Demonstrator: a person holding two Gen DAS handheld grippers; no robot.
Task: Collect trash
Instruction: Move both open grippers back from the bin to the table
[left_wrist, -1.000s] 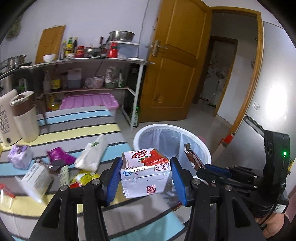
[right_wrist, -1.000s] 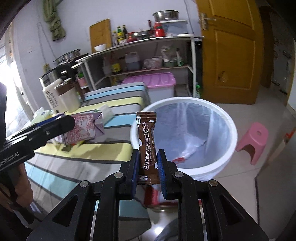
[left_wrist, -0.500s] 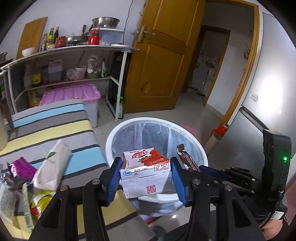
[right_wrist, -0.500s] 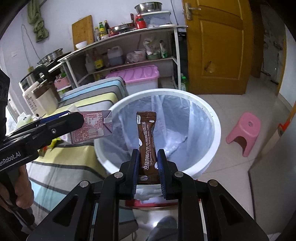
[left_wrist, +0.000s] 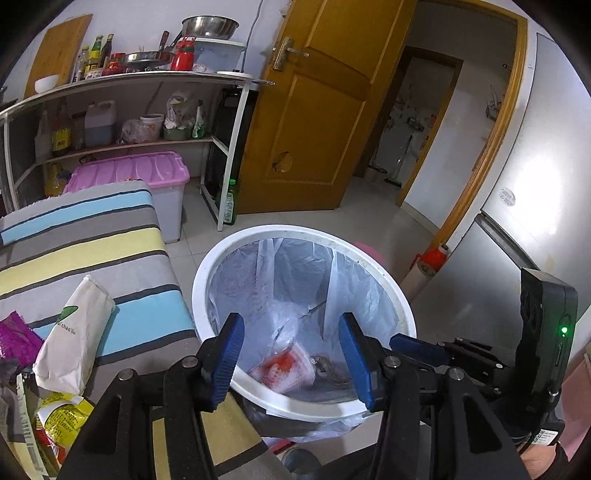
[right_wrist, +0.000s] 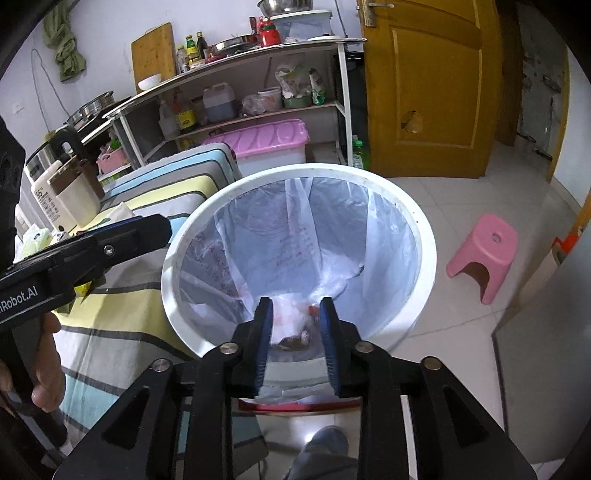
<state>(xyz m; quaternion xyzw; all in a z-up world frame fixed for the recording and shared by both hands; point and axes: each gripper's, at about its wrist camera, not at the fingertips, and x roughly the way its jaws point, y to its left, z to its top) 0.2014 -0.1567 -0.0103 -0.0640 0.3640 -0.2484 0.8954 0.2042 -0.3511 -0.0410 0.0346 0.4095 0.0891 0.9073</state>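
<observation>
A white trash bin (left_wrist: 207, 266) lined with a clear bag stands on the floor beside the striped table. It also shows in the right wrist view (right_wrist: 424, 229). My left gripper (left_wrist: 290, 332) is open and empty above the bin's near rim. My right gripper (right_wrist: 295, 314) is open and empty over the bin mouth. A red and white carton (left_wrist: 284, 373) and a brown wrapper (left_wrist: 332, 373) lie at the bin's bottom. The wrapper also shows in the right wrist view (right_wrist: 291, 341). A white paper bag (left_wrist: 74, 332), a purple wrapper (left_wrist: 16, 338) and a yellow packet (left_wrist: 62, 410) lie on the table.
The striped tablecloth (left_wrist: 92, 236) covers the table at left. A metal shelf (left_wrist: 122, 110) with bottles and a pink-lidded box (left_wrist: 129, 173) stand behind. A wooden door (left_wrist: 314, 110) is at the back. A pink stool (right_wrist: 484, 251) stands right of the bin. A kettle (right_wrist: 62, 184) sits on the table.
Both grippers moved over the bin and opened. The carton left my left gripper and the brown wrapper left my right gripper; both now lie inside the bin.
</observation>
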